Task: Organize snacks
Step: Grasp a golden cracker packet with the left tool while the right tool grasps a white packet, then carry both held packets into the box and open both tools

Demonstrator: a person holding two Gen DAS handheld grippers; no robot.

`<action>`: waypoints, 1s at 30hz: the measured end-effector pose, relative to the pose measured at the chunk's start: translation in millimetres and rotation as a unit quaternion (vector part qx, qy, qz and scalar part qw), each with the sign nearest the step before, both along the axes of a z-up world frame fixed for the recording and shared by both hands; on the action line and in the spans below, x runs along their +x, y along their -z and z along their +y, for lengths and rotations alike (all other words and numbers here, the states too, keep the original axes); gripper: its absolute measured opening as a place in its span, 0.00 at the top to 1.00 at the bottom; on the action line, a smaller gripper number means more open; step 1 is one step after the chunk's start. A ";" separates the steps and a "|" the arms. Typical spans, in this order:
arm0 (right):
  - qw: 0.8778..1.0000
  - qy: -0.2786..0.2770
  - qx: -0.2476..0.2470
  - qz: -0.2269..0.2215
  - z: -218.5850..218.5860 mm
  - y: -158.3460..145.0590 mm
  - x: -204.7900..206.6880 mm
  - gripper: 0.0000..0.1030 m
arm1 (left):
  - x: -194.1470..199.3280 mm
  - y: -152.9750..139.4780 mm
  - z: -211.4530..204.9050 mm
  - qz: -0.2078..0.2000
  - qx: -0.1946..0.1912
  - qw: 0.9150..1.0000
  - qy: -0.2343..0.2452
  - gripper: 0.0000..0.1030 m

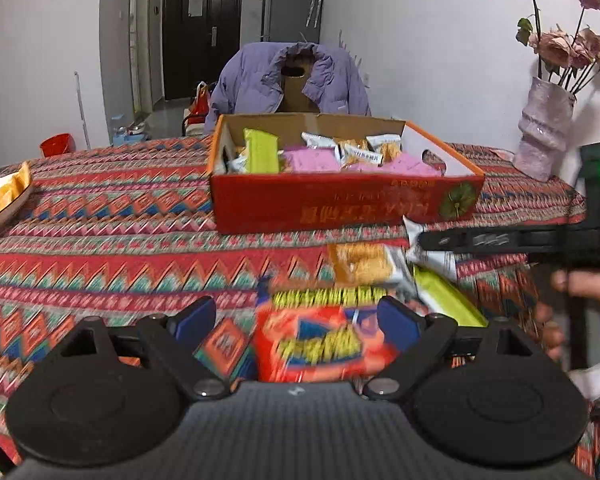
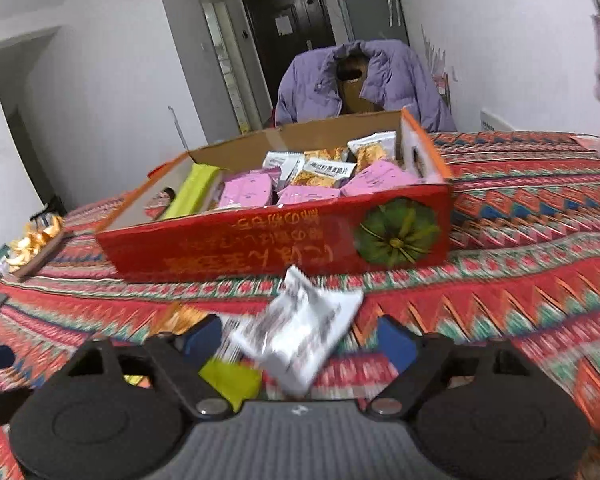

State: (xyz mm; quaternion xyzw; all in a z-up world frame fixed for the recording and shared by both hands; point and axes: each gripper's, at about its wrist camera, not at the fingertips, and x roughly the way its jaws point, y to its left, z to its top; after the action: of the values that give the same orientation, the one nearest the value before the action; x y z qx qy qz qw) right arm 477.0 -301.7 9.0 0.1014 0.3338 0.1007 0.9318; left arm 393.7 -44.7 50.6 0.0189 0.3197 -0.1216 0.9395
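1. Zigzag cloth covers the counter (image 1: 100, 240); a red box (image 1: 332, 204) holds snacks.
2. Left gripper (image 1: 296, 322) is spread around a red packet (image 1: 320, 344).
3. Right gripper (image 2: 300, 340) is spread around a white packet (image 2: 300, 336).
4. Both packets look light and crinkly; pinch them gently mid-pack.

White walls (image 1: 420, 40) close in a small room. A dark door (image 1: 202, 28) stands at the far end beside a grey fridge (image 1: 292, 0). A purple jacket (image 1: 260, 80) drapes a chair behind the table's zigzag-patterned cloth (image 1: 100, 240); dried roses (image 1: 560, 40) fill a pale vase (image 1: 544, 128).
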 end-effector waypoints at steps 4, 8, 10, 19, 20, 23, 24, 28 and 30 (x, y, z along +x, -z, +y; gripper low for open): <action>0.999 -0.016 -0.042 -0.007 12.5 10.4 17.4 0.31 | 29.8 6.6 -28.9 -0.004 0.017 1.000 0.021 0.13; 0.998 -0.041 -0.055 -0.011 3.0 9.7 11.9 0.43 | 63.0 18.4 -58.8 0.016 0.018 0.999 0.025 0.14; 0.997 -0.038 -0.066 -0.009 -8.7 8.1 6.4 0.43 | 77.3 24.1 -69.1 0.029 0.012 0.999 0.030 0.14; 0.998 -0.025 -0.065 -0.007 -50.8 6.5 -31.8 0.47 | 96.0 48.9 -93.3 0.062 0.028 0.998 0.008 0.24; 0.997 -0.027 -0.066 -0.008 -51.0 6.7 -35.7 0.47 | 96.0 48.7 -93.8 0.060 0.028 0.998 0.004 0.27; 0.997 -0.040 -0.072 -0.009 -47.7 6.0 -42.2 0.48 | 94.6 47.6 -96.6 0.056 0.029 0.998 0.008 0.39; 0.996 -0.043 -0.072 -0.010 -47.1 5.6 -44.1 0.50 | 92.3 46.6 -98.5 0.054 0.033 0.998 0.011 0.40; 0.996 -0.051 -0.067 -0.019 -45.1 -0.8 -50.2 0.63 | 83.3 39.7 -99.6 0.047 0.029 0.998 0.012 0.42; 0.996 -0.052 -0.067 -0.026 -44.8 -6.7 -57.5 0.65 | 74.8 30.8 -97.3 0.029 0.030 0.999 0.010 0.43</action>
State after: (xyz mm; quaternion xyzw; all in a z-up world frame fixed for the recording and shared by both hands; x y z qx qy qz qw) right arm 419.5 -346.5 15.7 0.0189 0.3200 0.1292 0.9384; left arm 468.5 -142.1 19.7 0.0469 0.3504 -0.1215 0.9275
